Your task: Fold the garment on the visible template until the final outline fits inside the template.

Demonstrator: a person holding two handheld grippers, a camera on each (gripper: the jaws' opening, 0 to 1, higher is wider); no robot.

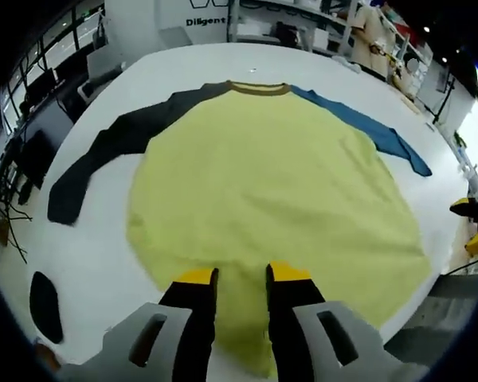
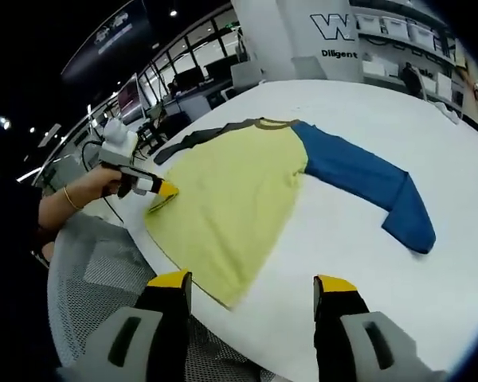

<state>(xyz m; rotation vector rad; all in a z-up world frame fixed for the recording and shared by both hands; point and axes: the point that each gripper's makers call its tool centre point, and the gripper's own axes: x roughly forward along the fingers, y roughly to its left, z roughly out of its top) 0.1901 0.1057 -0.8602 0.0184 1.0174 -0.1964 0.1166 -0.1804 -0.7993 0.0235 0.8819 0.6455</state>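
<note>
A yellow shirt (image 1: 263, 183) with an olive collar lies flat on the white table (image 1: 103, 255). Its dark grey sleeve (image 1: 103, 151) stretches left and its blue sleeve (image 1: 374, 127) right. My left gripper (image 1: 242, 274) sits at the near hem, jaws close together with yellow fabric running between them. In the right gripper view the shirt (image 2: 231, 191) lies ahead, the blue sleeve (image 2: 366, 179) bent at its end. There the left gripper (image 2: 161, 191) pinches the slightly raised hem. My right gripper (image 2: 253, 282) hangs open over the table edge, near the hem corner, holding nothing.
A black oval patch (image 1: 45, 306) lies on the table at the near left. A grey mesh chair (image 2: 88, 278) stands below the table edge beside a person's hand (image 2: 80, 195). The right gripper (image 1: 472, 223) peeks in past the table's right edge. Shelves and desks ring the room.
</note>
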